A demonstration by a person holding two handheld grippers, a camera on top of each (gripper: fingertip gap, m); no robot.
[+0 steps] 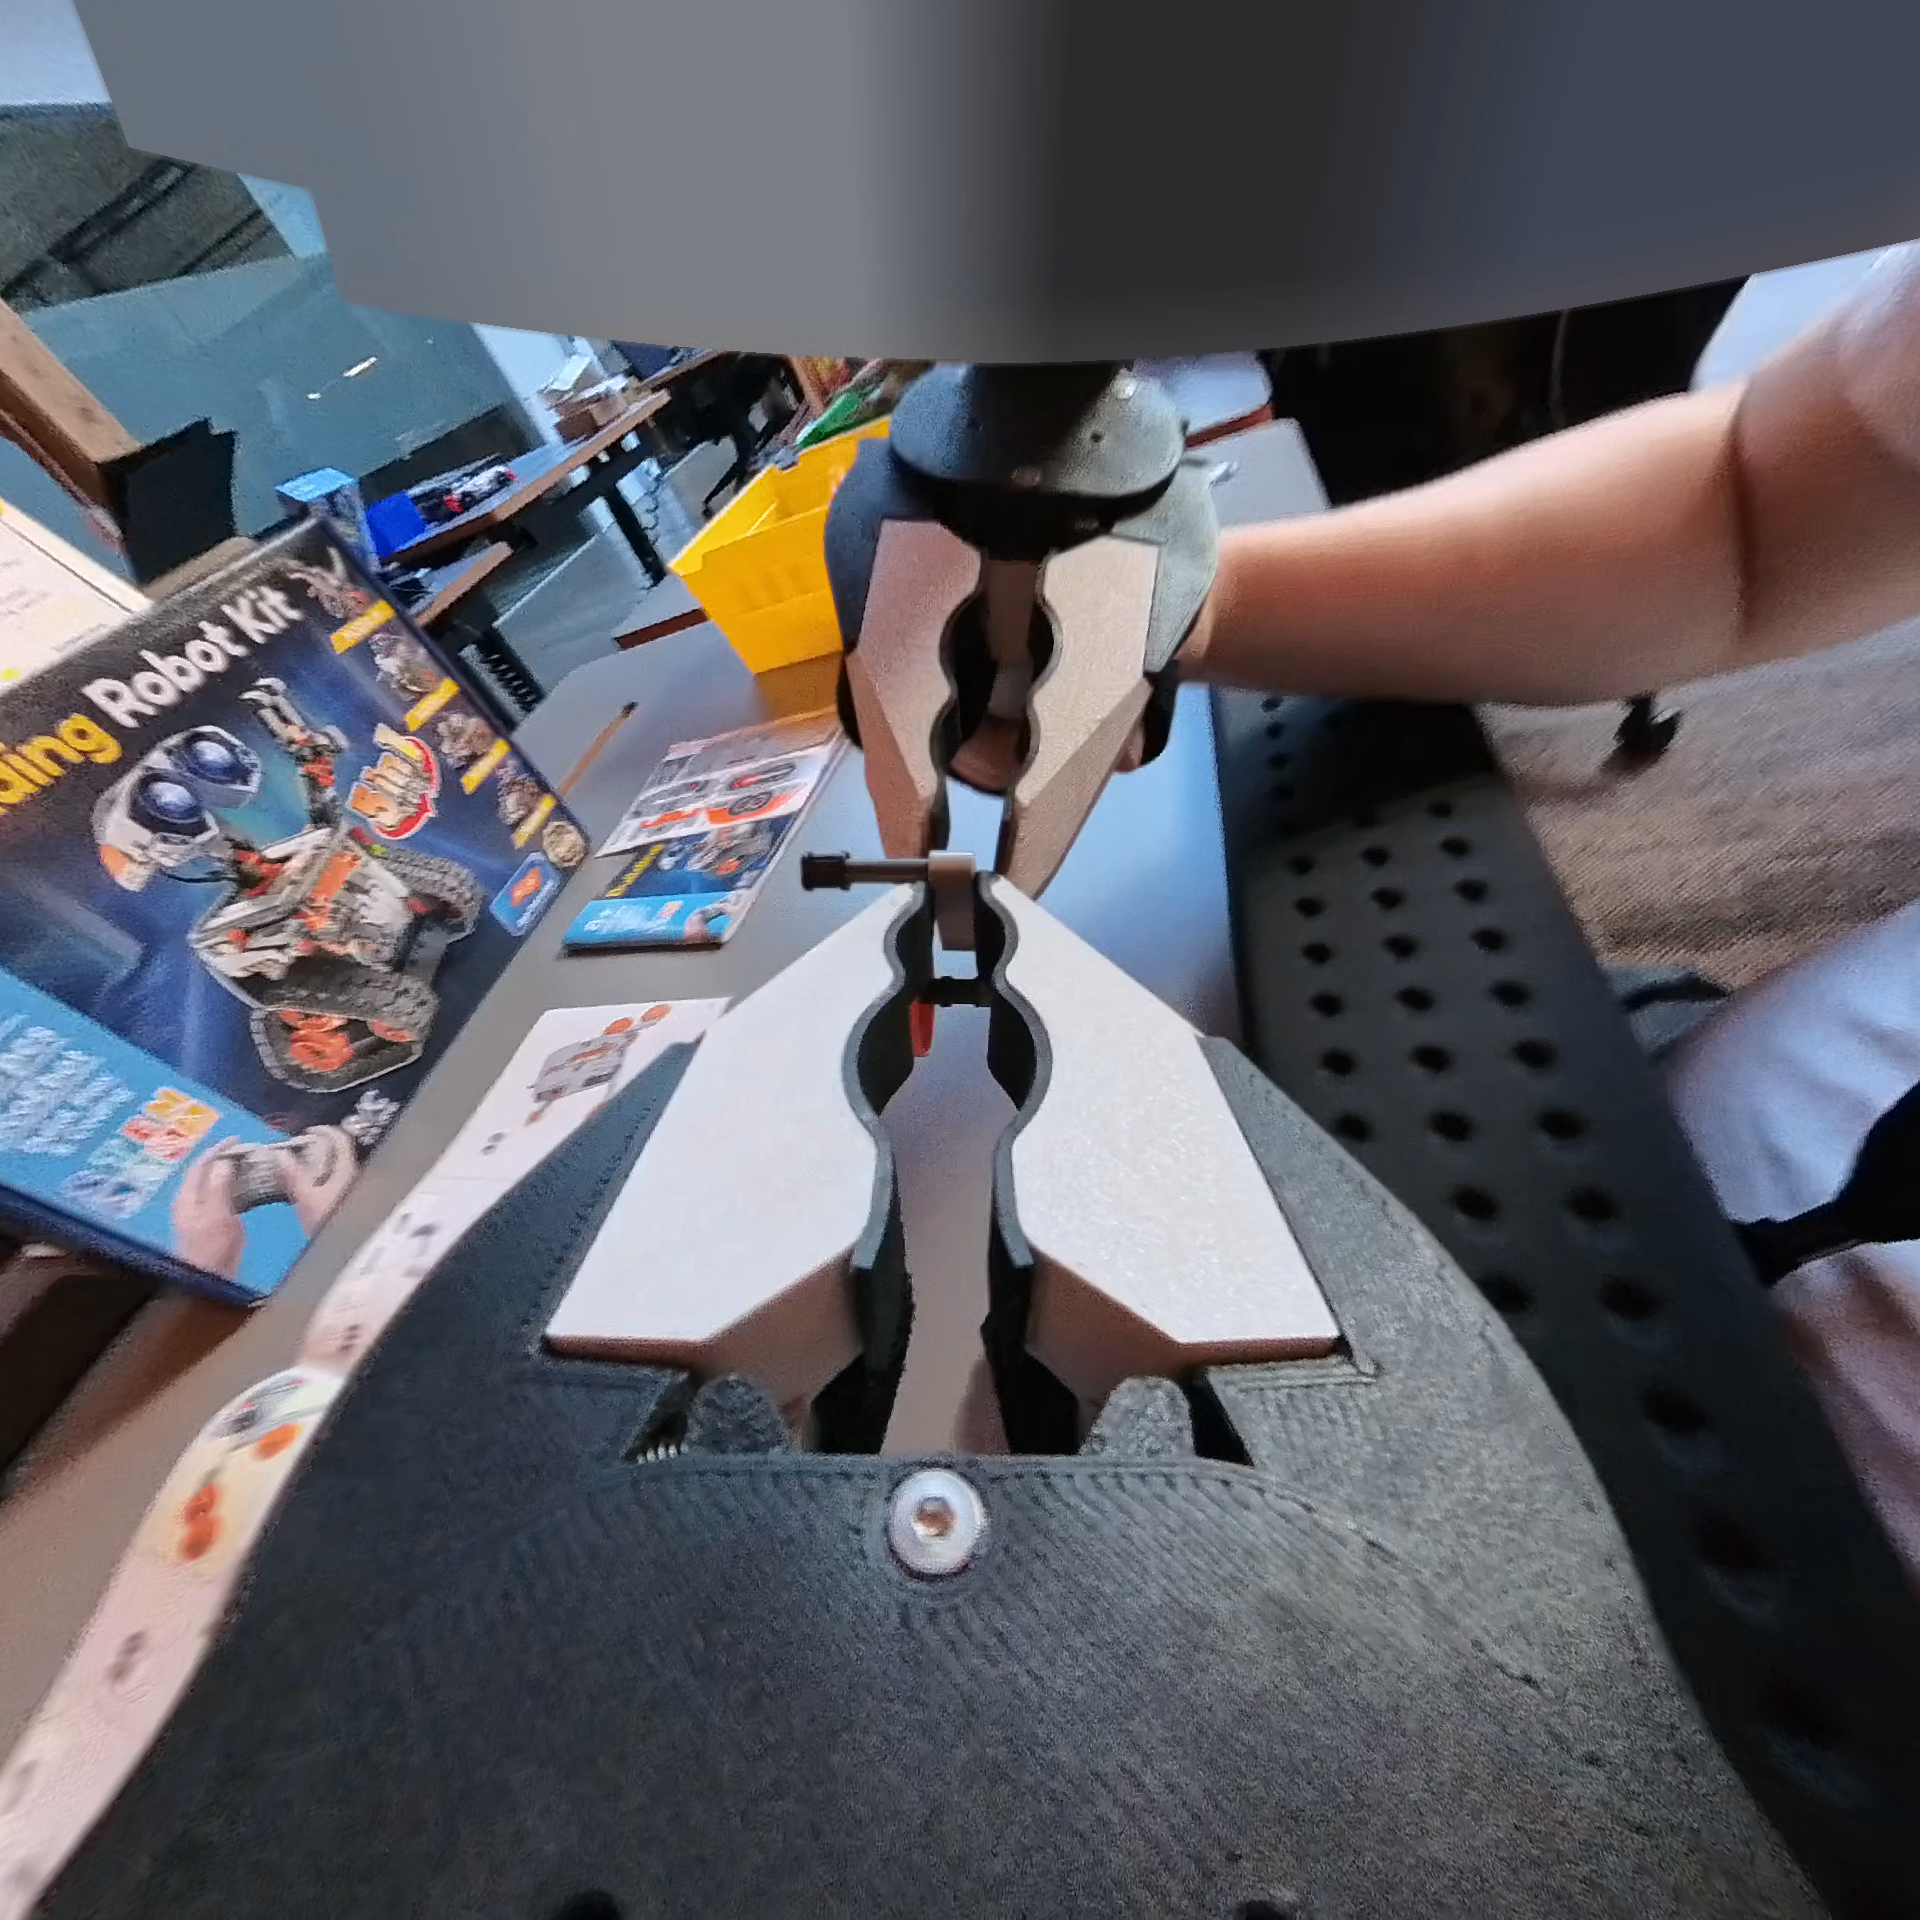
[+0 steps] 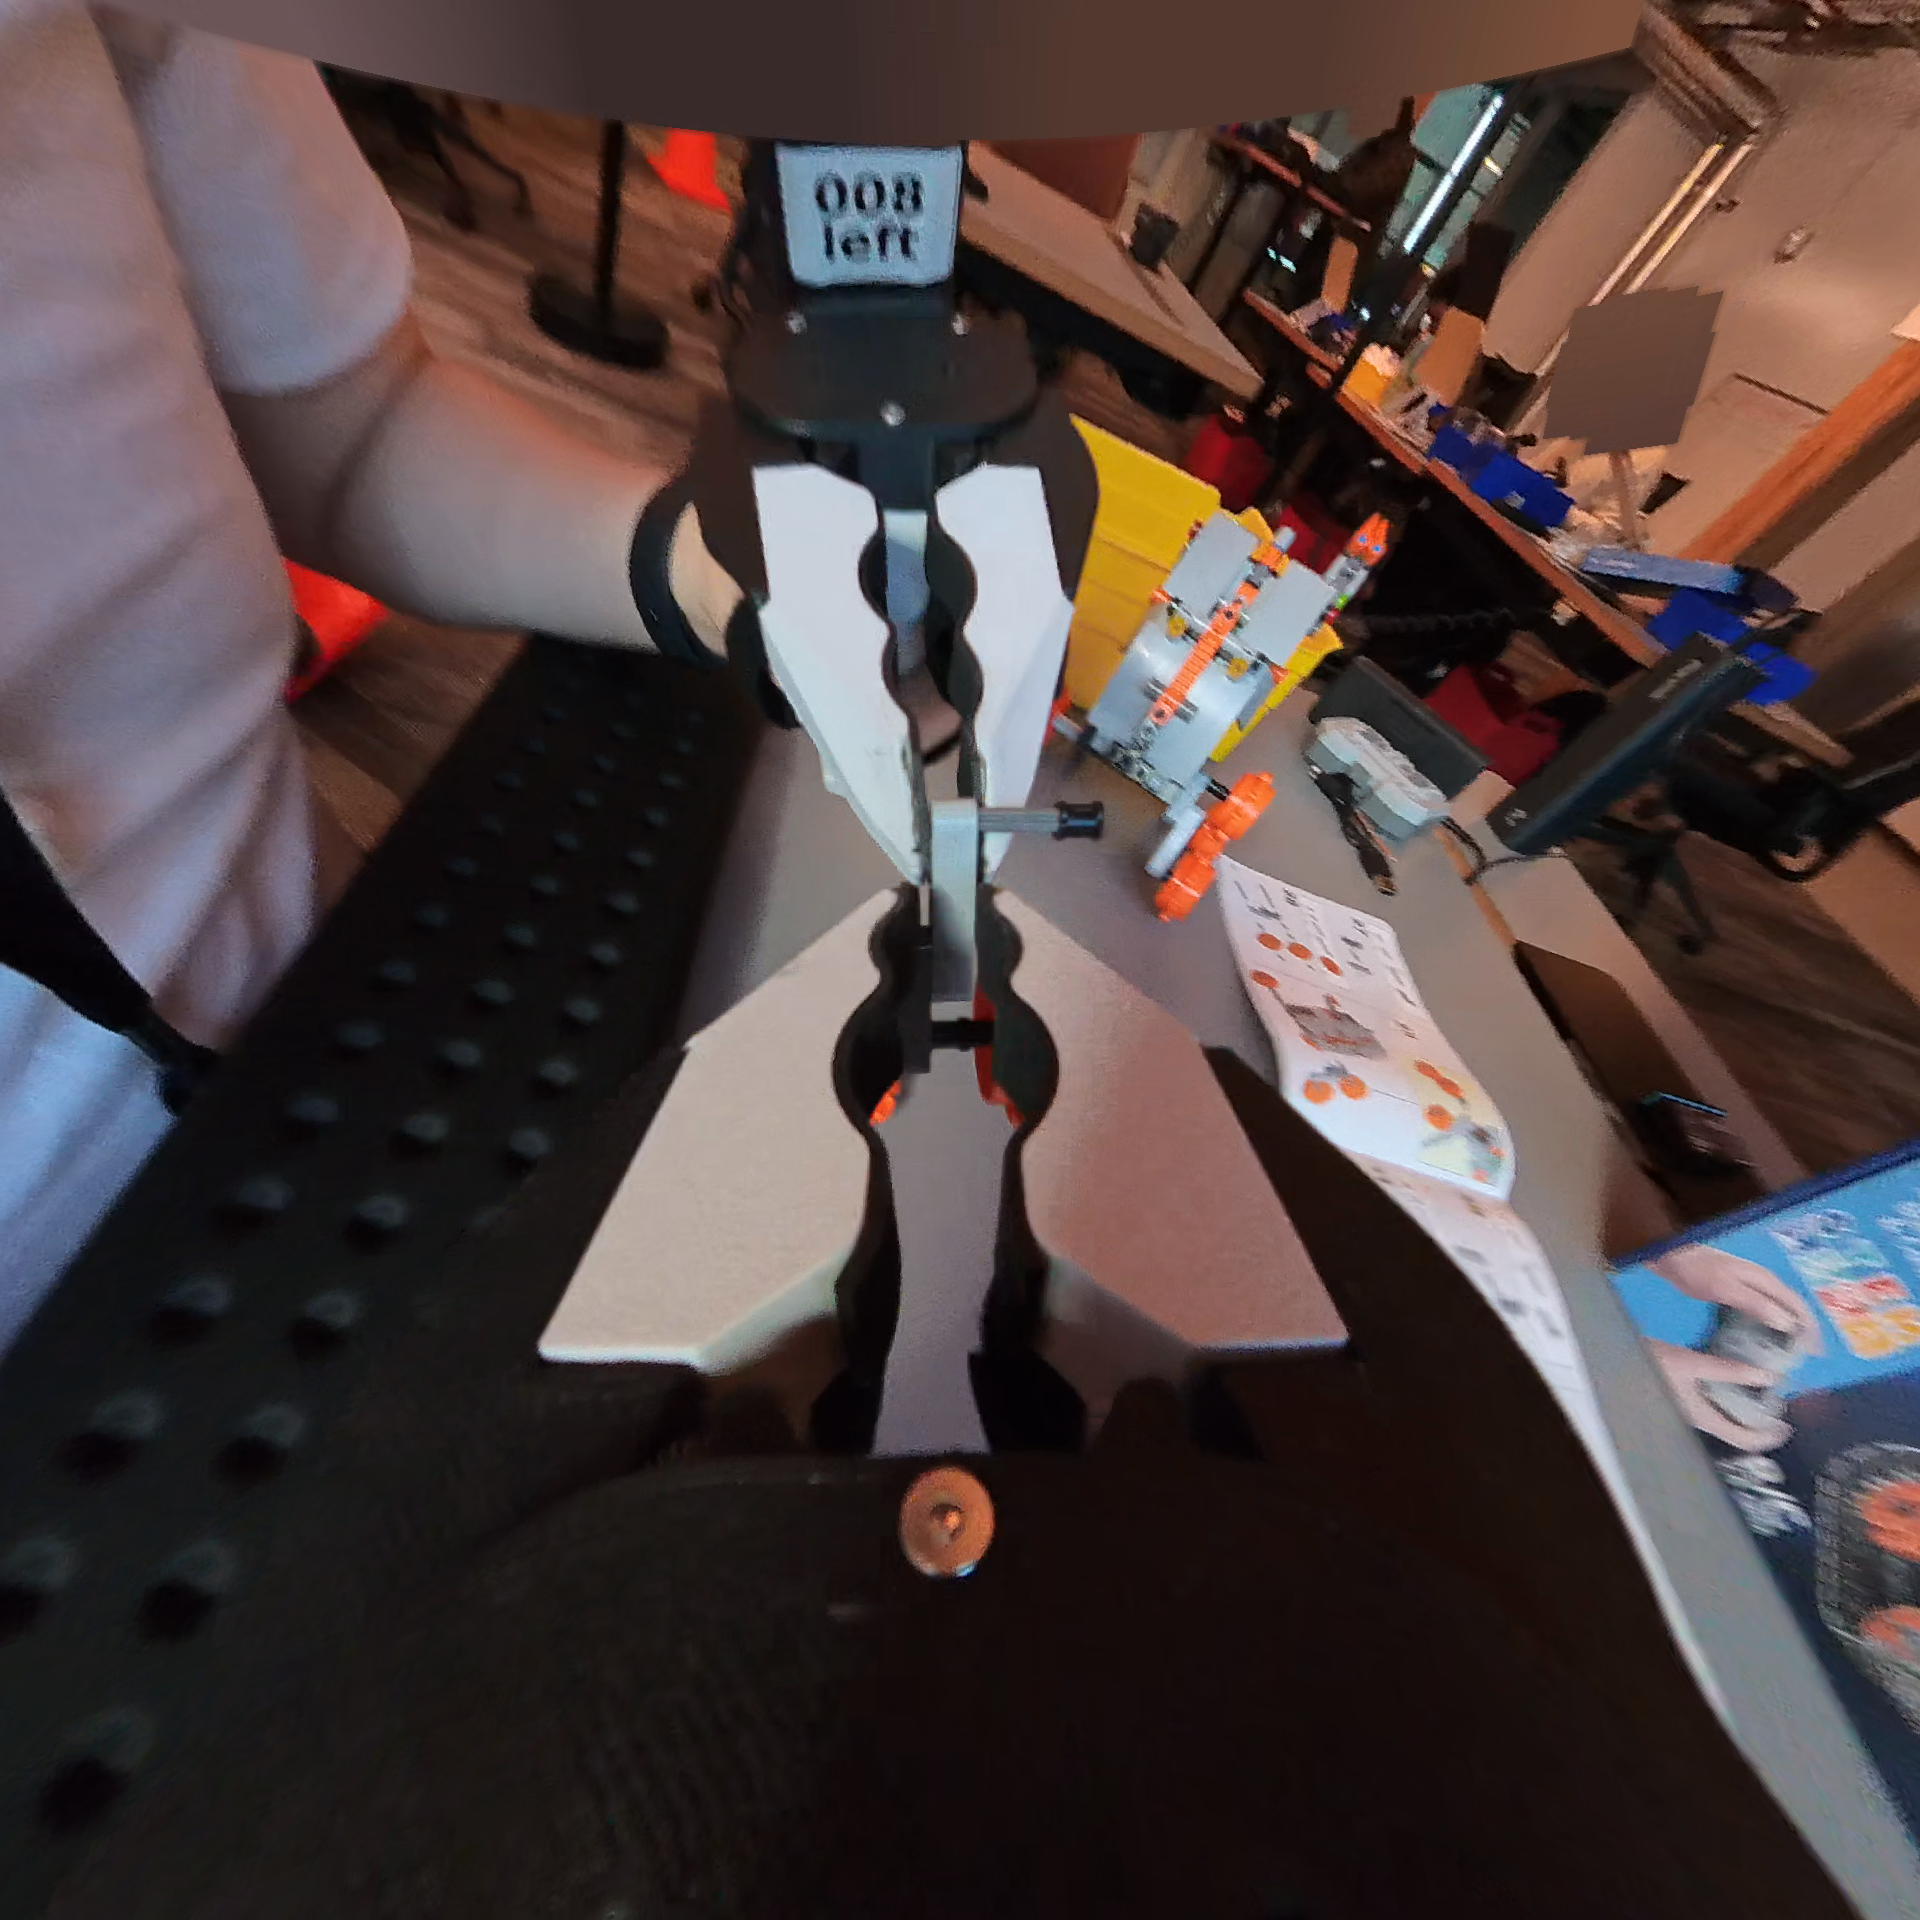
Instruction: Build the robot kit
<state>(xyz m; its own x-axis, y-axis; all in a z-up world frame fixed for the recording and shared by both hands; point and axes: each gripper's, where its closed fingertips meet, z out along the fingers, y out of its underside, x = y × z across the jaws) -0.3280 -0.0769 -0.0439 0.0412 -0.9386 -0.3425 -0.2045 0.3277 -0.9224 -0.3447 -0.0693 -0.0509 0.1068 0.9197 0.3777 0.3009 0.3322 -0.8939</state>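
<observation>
My left gripper [image 1: 951, 899] and my right gripper [image 2: 951, 904] face each other tip to tip above the table. Both are shut on one small grey toy beam [image 1: 954, 904], which also shows in the right wrist view [image 2: 954, 883]. A thin axle with a black end piece [image 1: 826, 871] sticks out sideways from the beam's top. A black pin and an orange part [image 2: 982, 1049] sit at its lower end, inside my right gripper's jaws. The right gripper shows opposite in the left wrist view [image 1: 971, 847], and the left gripper opposite in the right wrist view [image 2: 951, 831]. A bare forearm [image 1: 1507, 582] is behind each gripper.
A robot kit box [image 1: 260, 831] lies on the grey table [image 1: 1143, 883], with instruction booklets [image 1: 717, 831] [image 2: 1351, 1029] beside it. A partly built grey and orange model [image 2: 1195, 665], a yellow bin [image 1: 769, 561] and a grey module with a cable [image 2: 1371, 779] stand farther off. A black perforated board [image 1: 1455, 1039] lies along the table.
</observation>
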